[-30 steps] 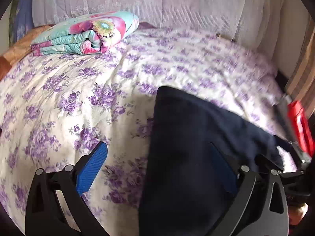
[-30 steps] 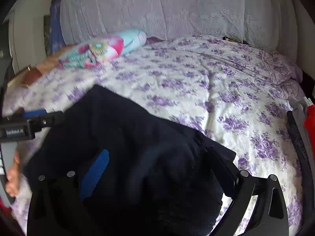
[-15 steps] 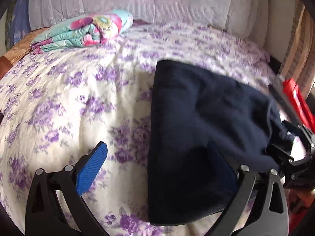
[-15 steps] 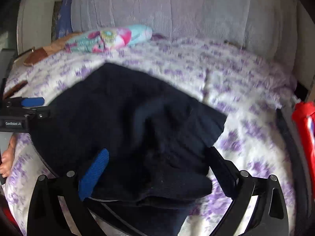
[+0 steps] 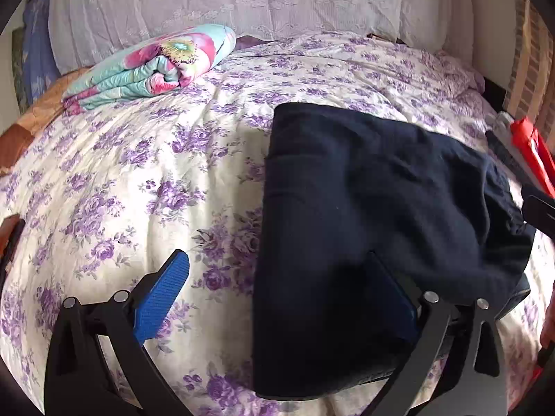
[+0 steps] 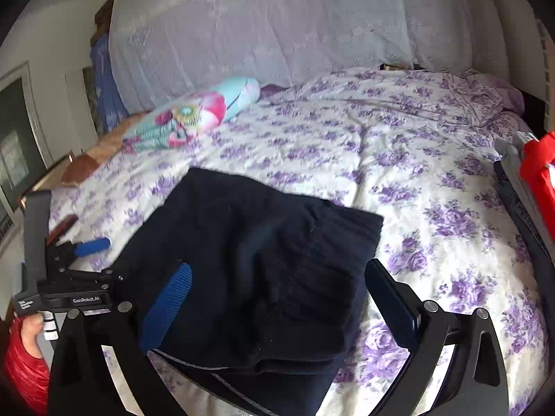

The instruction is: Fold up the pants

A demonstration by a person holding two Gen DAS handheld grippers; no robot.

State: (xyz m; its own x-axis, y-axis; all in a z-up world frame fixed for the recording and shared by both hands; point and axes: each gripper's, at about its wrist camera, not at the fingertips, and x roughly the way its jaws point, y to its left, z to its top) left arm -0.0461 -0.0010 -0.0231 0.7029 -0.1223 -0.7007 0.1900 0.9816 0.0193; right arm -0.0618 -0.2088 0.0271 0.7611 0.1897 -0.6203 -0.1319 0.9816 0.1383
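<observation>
Nearest to me, my left gripper [image 5: 277, 298] stood with its fingers spread wide and nothing pinched between them. Its blue left pad [image 5: 161, 300] hovered over bare flowered cloth, while the right one sat against the near corner of the dark navy pants [image 5: 364, 215] — on top of the fabric or just under its edge, I could not tell. My right gripper [image 6: 281, 306] was just as wide apart, its two fingers straddling the near end of the same bundle without clamping it.

The pants lay folded into a thick, roughly rectangular stack on the purple-flowered bedspread [image 5: 138, 180], toward the near side of the bed. In the right wrist view the upper layer [image 6: 312, 242] showed ribbed texture and sat slightly askew over the layers beneath, with a thin pale seam line along the lowest edge.

Off to the right edge of the bed lay more clothing — something red [image 6: 537, 173] and something dark beside it, too cropped to identify.

Farther back, well apart from the pants, a rolled quilt [image 5: 152, 66] in turquoise and pink rested near the head of the bed. Behind it, a pale lace cover [image 5: 260, 3] draped over what looked like the pillows or headboard.
</observation>
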